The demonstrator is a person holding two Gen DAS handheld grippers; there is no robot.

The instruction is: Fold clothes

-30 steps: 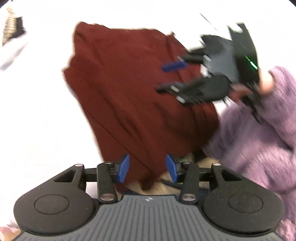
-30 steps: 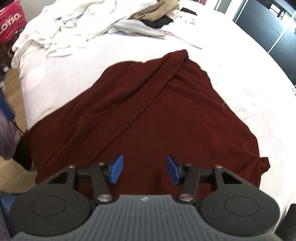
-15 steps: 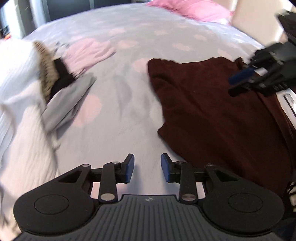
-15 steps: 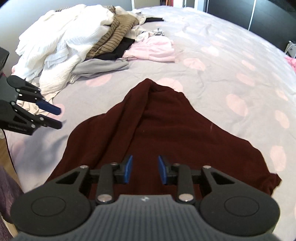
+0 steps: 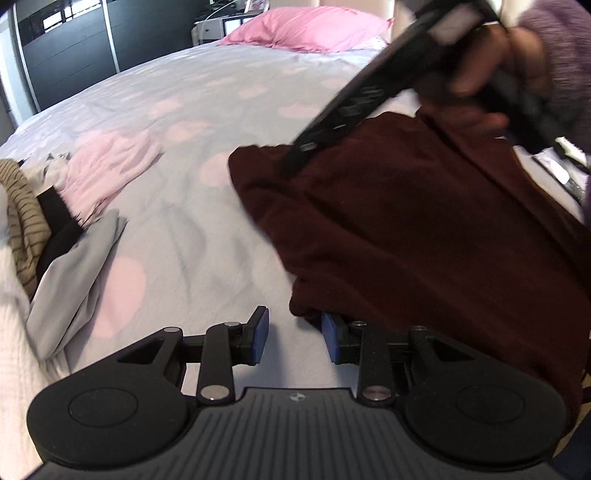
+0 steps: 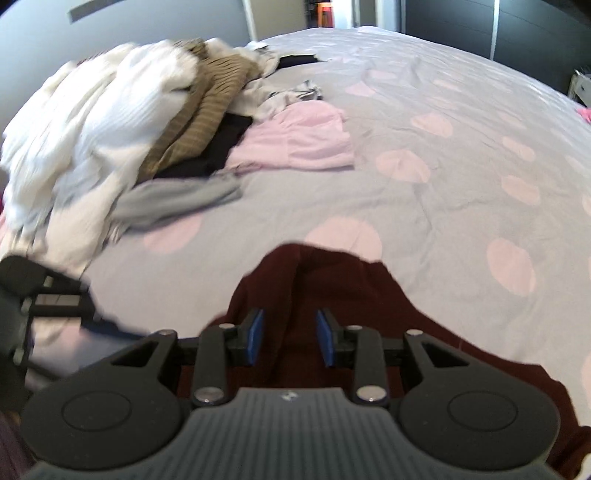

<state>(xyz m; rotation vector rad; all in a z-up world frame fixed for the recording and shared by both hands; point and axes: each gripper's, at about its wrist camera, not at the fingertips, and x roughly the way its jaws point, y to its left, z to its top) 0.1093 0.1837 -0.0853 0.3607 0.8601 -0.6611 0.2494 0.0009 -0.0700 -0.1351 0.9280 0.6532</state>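
Observation:
A dark maroon garment (image 5: 424, 229) lies spread on the bed. My left gripper (image 5: 293, 336) hovers low at its near left edge, open, with bare sheet between the pads and the right pad beside the cloth's corner. In the right wrist view, my right gripper (image 6: 290, 336) is over the garment's (image 6: 332, 288) far pointed end. Its jaws are opening, and a raised fold runs between them without being pinched. From the left wrist view the right gripper (image 5: 299, 155) appears blurred, tips down on that far corner, held by a hand (image 5: 476, 70) in a purple sleeve.
A heap of white, brown striped, black and grey clothes (image 6: 122, 140) sits on the left of the spotted bed sheet (image 6: 443, 177), with a pink garment (image 6: 303, 140) beside it. A pink pillow (image 5: 310, 26) lies at the head. Dark wardrobe doors (image 5: 74, 48) stand behind.
Both grippers swung from the garment's middle toward its far side. The left one sank to the left edge, the right one reached the pointed end. Both pairs of jaws narrowed.

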